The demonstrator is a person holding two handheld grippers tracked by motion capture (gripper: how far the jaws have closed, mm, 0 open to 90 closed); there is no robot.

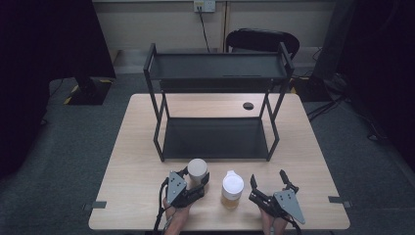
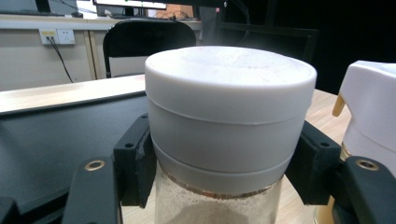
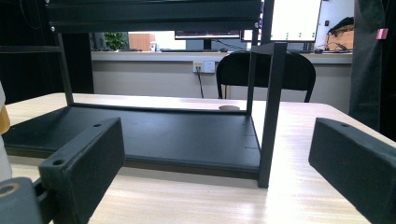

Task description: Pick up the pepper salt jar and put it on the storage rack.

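Right now your left gripper is clenched on the grey-lidded jar, its two black pads pressing on either side just under the lid, where the clear body with a pale powdery filling begins. That jar stands upright on the wooden table, near your edge and left of centre, just in front of the black two-tier shelf rack.

Just to its right, apart from it, stands a second jar with a white lid and amber contents. Further right, your right gripper rests low over the table with its jaws spread wide and nothing between them, aimed toward the rack's lower tray.

Beyond the table's far edge you have a black chair and a wall socket.
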